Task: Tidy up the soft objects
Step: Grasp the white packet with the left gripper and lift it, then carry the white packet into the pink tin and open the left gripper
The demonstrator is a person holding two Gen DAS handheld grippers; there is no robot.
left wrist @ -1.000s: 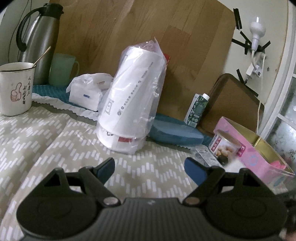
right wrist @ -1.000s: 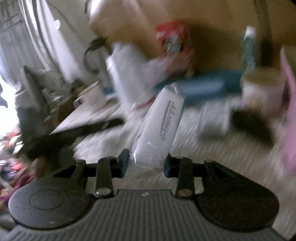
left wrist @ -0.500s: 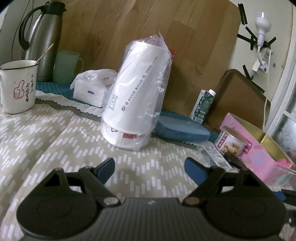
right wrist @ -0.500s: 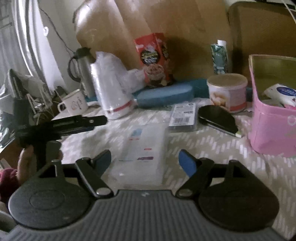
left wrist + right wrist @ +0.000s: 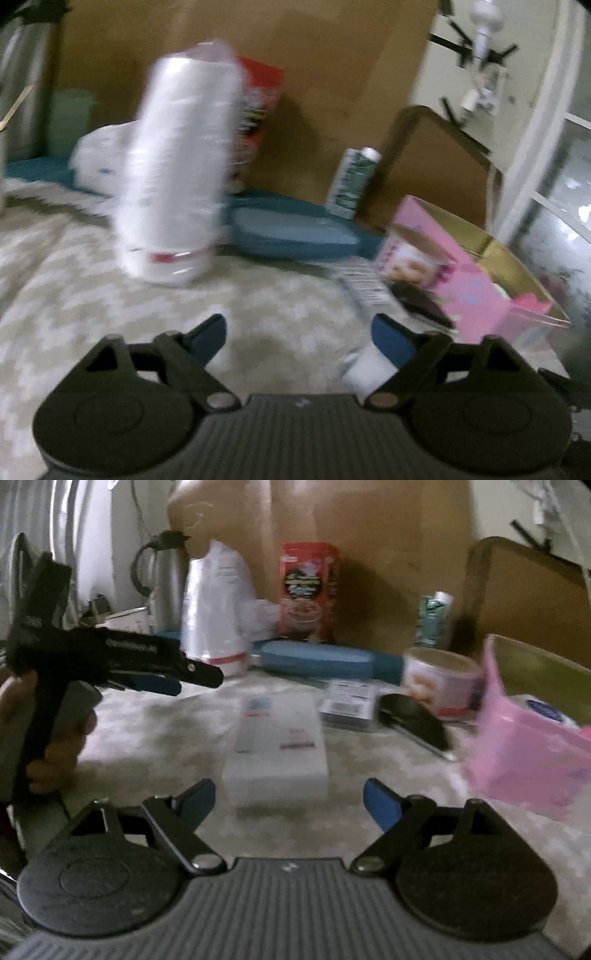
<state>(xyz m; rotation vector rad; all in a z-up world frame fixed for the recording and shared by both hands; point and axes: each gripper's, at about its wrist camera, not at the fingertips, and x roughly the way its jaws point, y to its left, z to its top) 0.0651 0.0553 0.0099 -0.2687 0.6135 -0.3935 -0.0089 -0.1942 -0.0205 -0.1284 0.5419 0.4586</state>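
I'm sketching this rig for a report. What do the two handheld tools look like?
Both match: the right tool and left tool each have blue-padded fingers on black linkage arms with silver pivot pins, two round black discs and a ribbed grey body. From the side, the left tool shows a black pistol-style handle with white lettering, too blurred to read.

Dim, motion-blurred, fisheye-warped edges

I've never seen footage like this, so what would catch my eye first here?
Probably the tall stack of white cups in clear plastic, upright at the back left of the patterned cloth. Then the bright pink box at the right edge, and the flat white packet lying just ahead of the right gripper, its jaws wide open.
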